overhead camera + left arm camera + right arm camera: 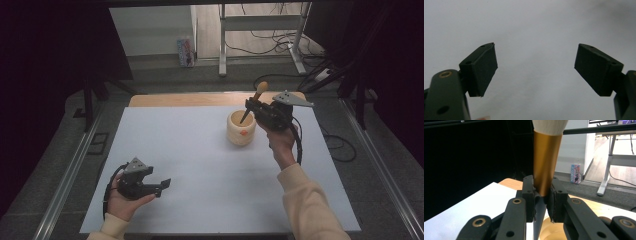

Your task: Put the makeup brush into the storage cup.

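A: Our right claw (543,195) is clamped on a makeup brush with a gold metal ferrule and pale bristles (546,162); both pads press the ferrule's narrow end.

B: From the high view we see that brush (259,93) tilted, its dark handle tip pointing down toward the cream-coloured round holder (241,131) just below the right claw (248,105), at about one o'clock on the white tabletop (200,150).

A: Whether the tip touches the holder's rim we cannot tell.

B: Our left claw (536,70) has its jaws spread wide with nothing between them; in the high view the left claw (164,185) sits at about seven o'clock, well apart from the holder.
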Action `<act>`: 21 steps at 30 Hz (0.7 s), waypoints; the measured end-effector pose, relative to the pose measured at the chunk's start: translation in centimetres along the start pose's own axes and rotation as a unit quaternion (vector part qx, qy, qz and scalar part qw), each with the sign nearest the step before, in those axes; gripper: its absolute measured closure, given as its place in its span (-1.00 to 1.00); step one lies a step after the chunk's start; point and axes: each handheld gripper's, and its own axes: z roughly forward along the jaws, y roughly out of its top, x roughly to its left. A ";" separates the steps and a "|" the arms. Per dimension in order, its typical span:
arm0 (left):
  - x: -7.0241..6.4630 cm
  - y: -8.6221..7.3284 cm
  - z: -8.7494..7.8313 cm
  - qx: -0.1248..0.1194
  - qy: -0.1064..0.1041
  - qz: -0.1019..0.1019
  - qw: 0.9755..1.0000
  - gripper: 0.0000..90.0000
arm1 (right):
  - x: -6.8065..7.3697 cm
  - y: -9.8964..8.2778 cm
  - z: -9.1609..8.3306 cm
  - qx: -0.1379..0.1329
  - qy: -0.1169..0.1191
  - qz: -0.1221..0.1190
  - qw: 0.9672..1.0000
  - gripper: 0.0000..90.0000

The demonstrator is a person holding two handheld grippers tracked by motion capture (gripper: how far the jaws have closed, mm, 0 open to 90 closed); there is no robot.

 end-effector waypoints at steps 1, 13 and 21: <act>0.0 0.0 0.0 0.001 0.000 0.000 1.000 -0.58 | -0.1 0.0 0.0 -0.001 -0.001 0.001 1.000 0.72; 0.0 0.0 0.1 0.002 0.000 0.001 1.000 -0.58 | -1.7 -0.3 0.7 0.002 -0.016 0.011 1.000 0.72; 0.0 0.0 0.2 0.005 0.000 0.000 1.000 -0.58 | -2.8 -0.6 1.6 0.003 -0.025 0.019 1.000 0.72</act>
